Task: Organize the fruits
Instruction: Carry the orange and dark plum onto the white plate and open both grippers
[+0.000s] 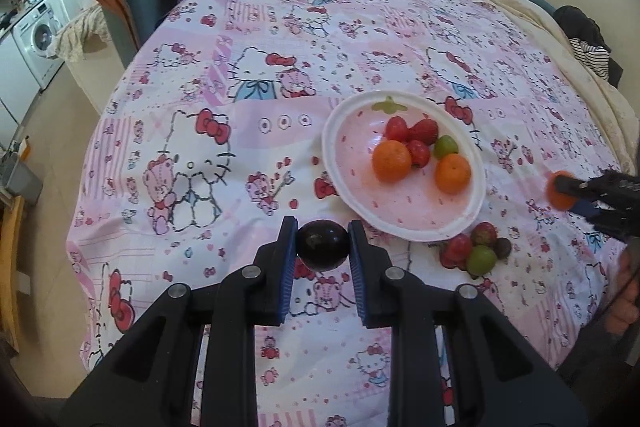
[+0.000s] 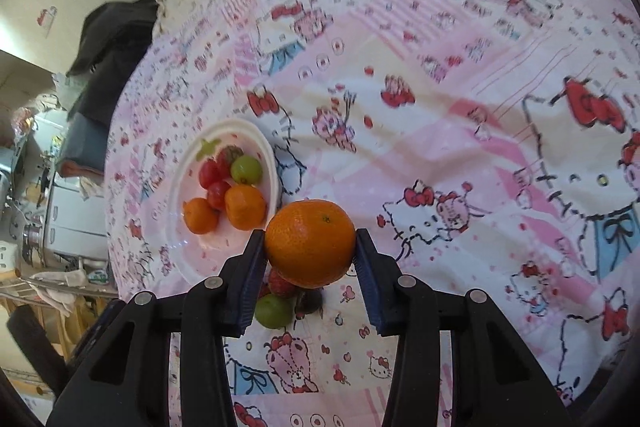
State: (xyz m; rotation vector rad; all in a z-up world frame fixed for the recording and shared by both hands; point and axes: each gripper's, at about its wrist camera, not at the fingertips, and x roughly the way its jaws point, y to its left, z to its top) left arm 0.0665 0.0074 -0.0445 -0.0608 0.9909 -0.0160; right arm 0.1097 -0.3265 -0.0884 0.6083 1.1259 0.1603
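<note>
The left gripper (image 1: 322, 245) clamps a round dark purple-black fruit (image 1: 322, 246) above the pink cartoon-print bedsheet (image 1: 192, 163), near the white oval plastic plate (image 1: 404, 165) of fruit. The right gripper (image 2: 310, 247) clamps a glossy orange tangerine (image 2: 310, 243) just beside that plate's edge.

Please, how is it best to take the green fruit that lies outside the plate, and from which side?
Grip the green fruit across its round middle, coming from above on its near, open side. A strawberry touches it on one side and a dark fruit lies close behind, so the fingers probably fit best through those gaps.
</note>
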